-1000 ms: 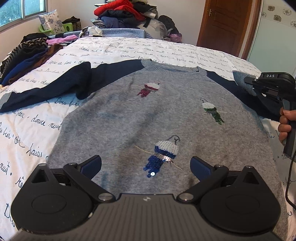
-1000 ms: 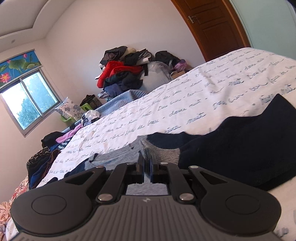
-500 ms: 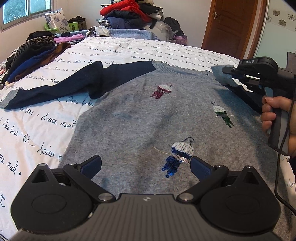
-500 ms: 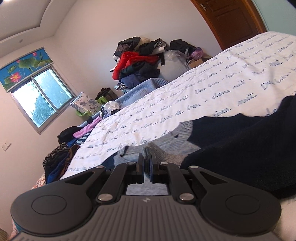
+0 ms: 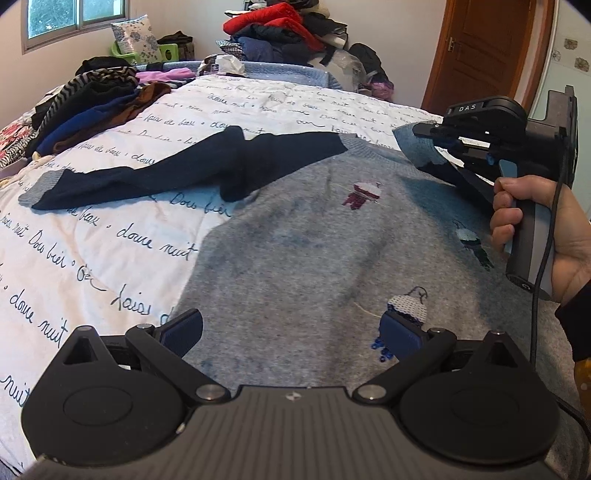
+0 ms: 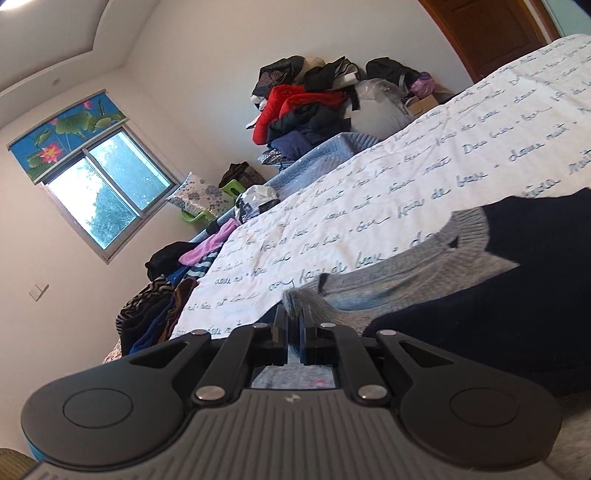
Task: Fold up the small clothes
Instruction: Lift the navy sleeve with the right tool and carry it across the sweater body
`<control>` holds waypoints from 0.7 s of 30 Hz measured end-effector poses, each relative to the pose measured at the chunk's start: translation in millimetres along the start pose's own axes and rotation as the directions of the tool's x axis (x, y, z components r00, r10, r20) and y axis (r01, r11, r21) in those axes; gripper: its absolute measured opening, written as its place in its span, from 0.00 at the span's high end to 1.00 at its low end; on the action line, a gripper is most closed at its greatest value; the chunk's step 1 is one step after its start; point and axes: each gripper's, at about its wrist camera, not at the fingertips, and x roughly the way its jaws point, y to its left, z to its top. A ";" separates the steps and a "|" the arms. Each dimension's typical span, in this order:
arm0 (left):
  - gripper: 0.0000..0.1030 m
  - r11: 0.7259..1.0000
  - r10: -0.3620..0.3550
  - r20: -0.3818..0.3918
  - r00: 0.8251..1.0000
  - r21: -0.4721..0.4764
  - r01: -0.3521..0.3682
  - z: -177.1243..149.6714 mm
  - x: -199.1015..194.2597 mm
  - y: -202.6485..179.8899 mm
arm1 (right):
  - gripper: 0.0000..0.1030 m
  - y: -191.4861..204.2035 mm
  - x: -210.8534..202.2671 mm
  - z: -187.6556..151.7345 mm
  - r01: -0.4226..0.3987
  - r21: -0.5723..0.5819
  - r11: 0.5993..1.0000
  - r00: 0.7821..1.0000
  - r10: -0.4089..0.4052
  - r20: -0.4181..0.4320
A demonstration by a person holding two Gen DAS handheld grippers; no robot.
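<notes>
Right gripper (image 6: 293, 341) is clamped on the grey cuff (image 6: 301, 301) of the sweater's navy right sleeve (image 6: 517, 280), its jaws pressed together with only the knit between them. A second ago that cuff sat low beside the sweater's edge; now, in the left wrist view, it hangs lifted above the chest of the sweater (image 5: 332, 258) and has travelled inward toward the neckline, with the sleeve trailing up behind it. I judge the sleeve fold to be under way: the cuff is being carried across the body, and the next need is to lay it flat over the grey front without dragging the shoulder.

Left gripper (image 5: 291, 330) hovers with its jaws spread wide over the lower part of the sweater, holding nothing, its blue pads (image 5: 184, 326) just above the knit near the hem.

The sweater lies face up and flat on the script-printed bedspread (image 5: 110, 240), sequinned figures showing. Its long axis runs from the hem close to the left gripper away to the neckline, which points toward the far pile of clothes (image 5: 280, 33). The left sleeve (image 5: 177, 170) lies stretched sideways across the spread, cuff outward toward the folded garments (image 5: 85, 107) at the bed's edge, not yet folded in.
</notes>
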 end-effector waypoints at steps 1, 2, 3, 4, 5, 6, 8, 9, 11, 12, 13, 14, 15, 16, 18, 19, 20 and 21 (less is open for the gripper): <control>0.02 1.000 0.002 -0.001 1.000 -0.004 -0.002 0.1 -0.1 2.0 | 0.95 2.9 3.7 -1.0 -0.004 0.001 1.000 1.000 0.004 -0.004; 0.02 1.000 0.004 -0.002 1.000 -0.007 -0.004 0.2 0.0 3.9 | 0.95 5.6 7.0 -1.9 -0.010 0.003 1.000 1.000 0.010 -0.007; 0.02 1.000 0.005 -0.002 1.000 -0.009 -0.005 0.3 0.1 5.7 | 0.95 9.0 10.9 -2.8 -0.018 0.006 1.000 1.000 0.018 -0.012; 0.02 1.000 0.006 -0.003 1.000 -0.011 -0.006 0.4 0.1 7.2 | 0.95 11.9 14.6 -3.6 -0.025 0.007 1.000 1.000 0.025 -0.016; 0.02 1.000 0.007 -0.002 1.000 -0.012 -0.007 0.2 -0.4 8.7 | 0.95 15.5 18.3 -4.5 -0.031 0.007 0.999 0.999 0.031 -0.020; 0.02 1.000 0.009 -0.002 1.000 -0.013 -0.009 0.1 -0.9 10.0 | 0.95 19.4 22.0 -5.7 -0.036 0.002 0.999 0.999 0.036 -0.025; 0.02 1.000 0.013 0.002 1.000 -0.015 -0.013 0.1 -2.0 13.1 | 0.95 27.2 30.5 -8.4 -0.045 -0.006 0.999 0.998 0.045 -0.036; 0.02 1.000 0.015 0.003 1.000 -0.018 -0.015 0.2 -2.4 14.9 | 0.95 30.8 34.9 -9.7 -0.050 -0.007 0.999 0.998 0.050 -0.042; 0.02 0.999 0.020 0.004 1.000 -0.028 -0.020 0.1 -3.0 19.1 | 0.95 37.0 42.9 -12.2 -0.062 -0.009 0.998 0.997 0.061 -0.056; 0.02 0.999 0.022 0.004 1.000 -0.035 -0.021 0.0 -2.9 21.5 | 0.95 40.4 46.3 -13.6 -0.070 -0.011 0.998 0.996 0.069 -0.062; 0.02 0.999 0.024 0.002 1.000 -0.041 -0.023 -0.2 -2.7 23.7 | 0.95 43.7 50.4 -15.1 -0.077 -0.013 0.997 0.995 0.076 -0.069; 0.02 0.999 0.026 -0.002 1.000 -0.047 -0.026 -0.2 -2.4 25.7 | 0.95 46.6 54.0 -16.7 -0.082 -0.015 0.997 0.994 0.080 -0.075; 0.02 0.998 0.028 -0.005 1.000 -0.052 -0.028 -0.4 -2.2 27.4 | 0.95 49.3 57.6 -18.3 -0.085 -0.017 0.996 0.993 0.083 -0.081; 0.02 0.998 0.030 -0.005 1.000 -0.055 -0.031 -0.8 -2.4 28.9 | 0.95 51.6 61.1 -20.1 -0.088 -0.018 0.996 0.993 0.086 -0.086; 0.02 0.998 0.033 -0.003 0.999 -0.058 -0.033 -1.4 -3.3 32.0 | 0.95 54.9 68.0 -23.8 -0.094 -0.012 0.996 0.991 0.092 -0.097; 0.02 0.998 0.034 -0.004 0.999 -0.059 -0.034 -1.5 -3.4 32.9 | 0.95 56.1 71.4 -25.4 -0.096 -0.006 0.995 0.990 0.095 -0.102; 0.02 0.998 0.033 -0.005 0.999 -0.061 -0.034 -1.5 -3.5 33.9 | 0.95 57.2 75.0 -26.9 -0.098 -0.001 0.995 0.989 0.098 -0.108; 0.02 0.997 0.033 -0.006 0.999 -0.063 -0.033 -1.6 -3.3 34.9 | 0.95 58.5 78.4 -28.2 -0.100 0.004 0.995 0.989 0.099 -0.112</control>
